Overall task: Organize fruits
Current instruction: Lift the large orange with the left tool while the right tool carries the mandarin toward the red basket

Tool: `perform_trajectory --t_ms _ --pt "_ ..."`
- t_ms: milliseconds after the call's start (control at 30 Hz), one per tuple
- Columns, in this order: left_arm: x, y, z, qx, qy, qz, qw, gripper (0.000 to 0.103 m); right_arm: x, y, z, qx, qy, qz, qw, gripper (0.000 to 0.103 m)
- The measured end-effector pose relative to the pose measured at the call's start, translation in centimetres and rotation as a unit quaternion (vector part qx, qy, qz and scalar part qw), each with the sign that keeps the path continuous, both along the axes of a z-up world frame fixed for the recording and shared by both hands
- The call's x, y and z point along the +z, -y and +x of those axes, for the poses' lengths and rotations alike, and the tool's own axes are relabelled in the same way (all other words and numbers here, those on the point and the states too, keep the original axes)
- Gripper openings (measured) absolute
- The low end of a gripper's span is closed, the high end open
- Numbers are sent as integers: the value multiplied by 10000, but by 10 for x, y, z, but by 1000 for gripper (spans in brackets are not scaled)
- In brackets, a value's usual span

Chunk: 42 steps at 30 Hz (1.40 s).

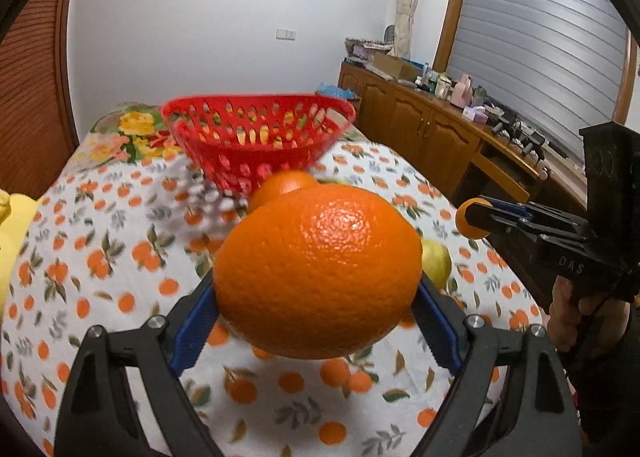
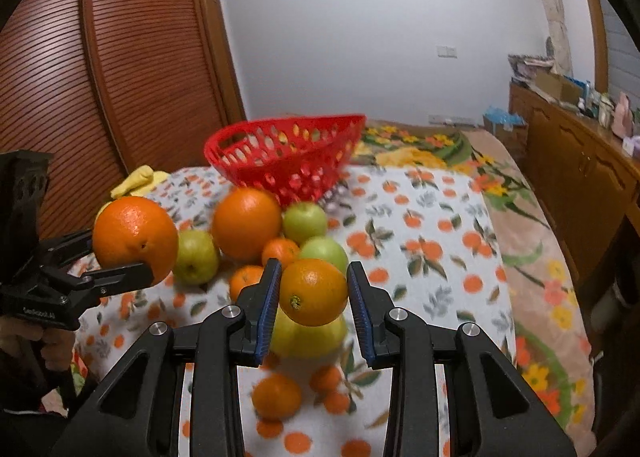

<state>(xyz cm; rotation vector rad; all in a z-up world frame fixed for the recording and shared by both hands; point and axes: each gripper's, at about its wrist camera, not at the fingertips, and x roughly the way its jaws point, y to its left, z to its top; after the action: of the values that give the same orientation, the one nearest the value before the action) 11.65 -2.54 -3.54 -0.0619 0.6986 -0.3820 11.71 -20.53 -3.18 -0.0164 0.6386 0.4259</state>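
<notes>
My left gripper [image 1: 318, 289] is shut on a large orange [image 1: 318, 271] and holds it above the cloth; it also shows in the right wrist view [image 2: 136, 239]. My right gripper [image 2: 313, 289] is shut on a smaller orange [image 2: 314, 293], seen from the left wrist view as well [image 1: 472, 223]. A red plastic basket [image 1: 260, 137] stands farther back on the table, also in the right wrist view [image 2: 284, 155]. Between the grippers and the basket lies a pile of fruit: a big orange [image 2: 246, 223], green apples [image 2: 306, 221], small tangerines [image 2: 280, 253] and a yellow-green pear [image 2: 308, 337].
The table wears a white cloth [image 2: 420, 225] printed with oranges. A wooden sideboard [image 1: 432, 133] with clutter runs along the right. A brown slatted wardrobe [image 2: 120, 69] stands at left. Something yellow [image 2: 138, 179] lies at the table's left edge. One tangerine [image 2: 276, 397] sits near the front.
</notes>
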Motion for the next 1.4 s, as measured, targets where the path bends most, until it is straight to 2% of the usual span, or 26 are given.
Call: perform_trajectory --t_ms 267,533,967,1400 --pt "32 -14 38 129 328 239 9991 89 20 -14 34 168 256 17 9995 33" --pt "43 -17 81 181 335 363 9986 89 33 -25 67 322 378 47 9988 33" --pt "29 2 148 -25 -39 664 9978 89 39 -25 114 309 447 119 9985 33" --pt "13 18 175 -117 -362 880 9954 90 40 -31 143 452 393 112 9981 33"
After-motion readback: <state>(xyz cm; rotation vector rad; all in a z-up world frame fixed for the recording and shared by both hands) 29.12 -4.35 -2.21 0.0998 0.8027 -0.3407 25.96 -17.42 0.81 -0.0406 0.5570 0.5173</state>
